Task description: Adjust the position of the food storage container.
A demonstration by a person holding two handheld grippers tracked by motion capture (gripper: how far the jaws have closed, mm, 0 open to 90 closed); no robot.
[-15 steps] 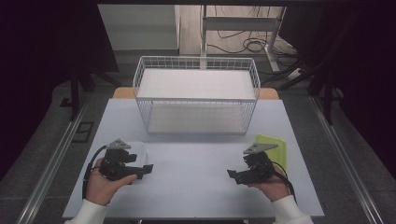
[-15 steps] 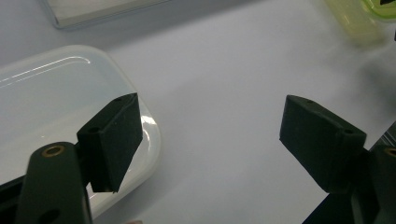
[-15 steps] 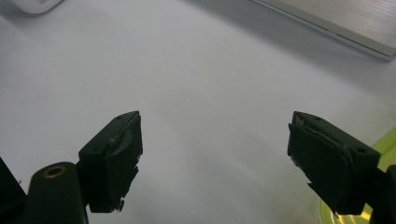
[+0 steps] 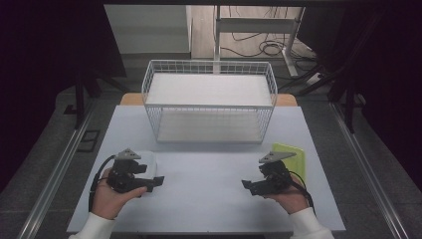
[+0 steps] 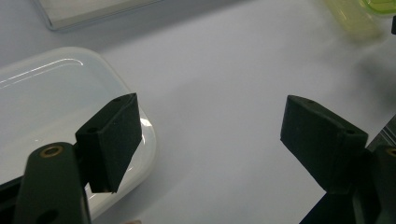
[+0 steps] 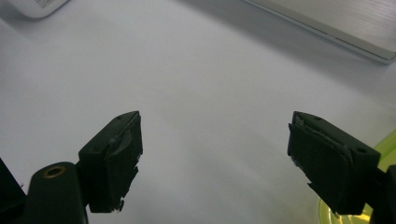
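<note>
A white wire basket [image 4: 209,102] stands at the far middle of the pale table [image 4: 209,199]. My left gripper [image 4: 155,182] rests low at the near left, held in a hand, jaws pointing right and open [image 5: 210,140] with nothing between them. A clear-white lidded container [image 4: 147,162] lies just behind it; its rounded corner [image 5: 56,93] sits under the left jaw. My right gripper [image 4: 249,186] is at the near right, pointing left, open [image 6: 215,154] and empty. A yellow-green container [image 4: 293,157] lies beside it, its rim [image 6: 373,140] at the right jaw.
Metal rails run along both sides of the table on the floor. Cables and a table leg [image 4: 268,47] lie on the floor beyond the basket. Bare table surface stretches between the two grippers and up to the basket's base [image 6: 327,23].
</note>
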